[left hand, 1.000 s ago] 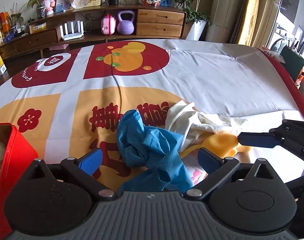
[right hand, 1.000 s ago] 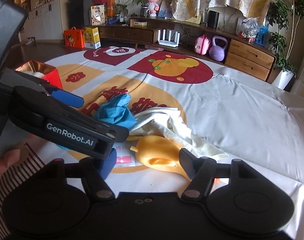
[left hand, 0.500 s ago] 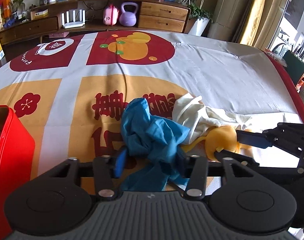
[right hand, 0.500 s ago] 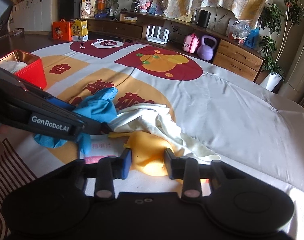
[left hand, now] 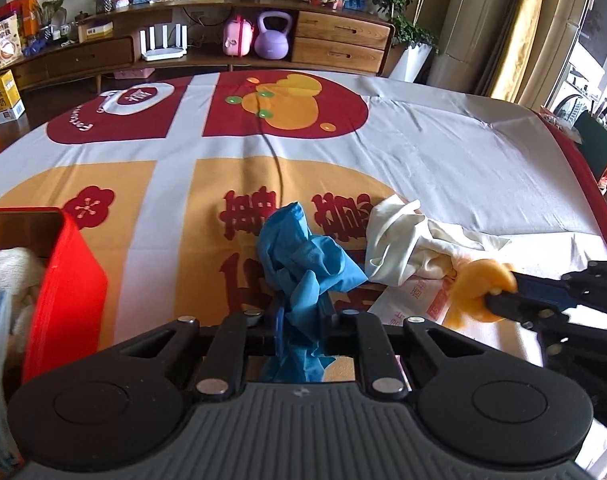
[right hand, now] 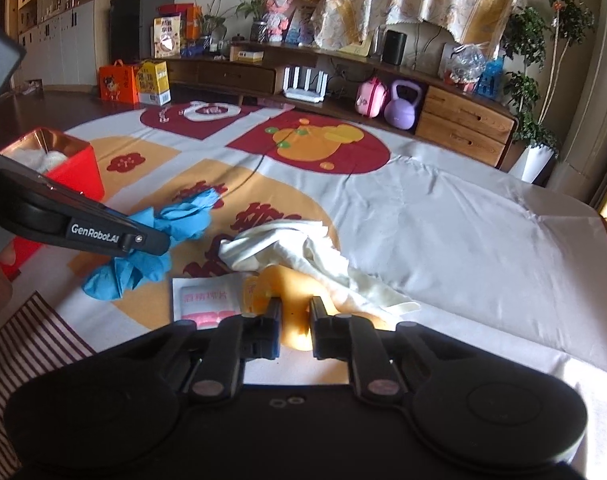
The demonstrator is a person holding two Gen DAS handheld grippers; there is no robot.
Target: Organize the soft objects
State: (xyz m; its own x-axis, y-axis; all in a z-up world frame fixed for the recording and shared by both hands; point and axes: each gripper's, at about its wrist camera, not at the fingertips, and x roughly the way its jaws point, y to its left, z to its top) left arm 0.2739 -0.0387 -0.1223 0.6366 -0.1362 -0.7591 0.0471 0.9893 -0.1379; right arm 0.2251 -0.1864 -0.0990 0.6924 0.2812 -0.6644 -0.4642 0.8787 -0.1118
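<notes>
Both sets of jaws wide a second ago, now closing onto cloth. Left gripper (left hand: pixel 301 314) pinching blue glove (left hand: pixel 303 256), right gripper (right hand: pixel 295 320) pinching orange soft piece (right hand: pixel 291 292). Both items still on table (left hand: pixel 443 152), right of red box (left hand: pixel 63 276); white cloth (left hand: pixel 407 240) between them. Grasps made; probably lift and carry to red box next.

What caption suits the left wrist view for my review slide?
Left gripper closing on a crumpled blue glove while the right gripper pinches a yellow glove beside white cloth.
</notes>
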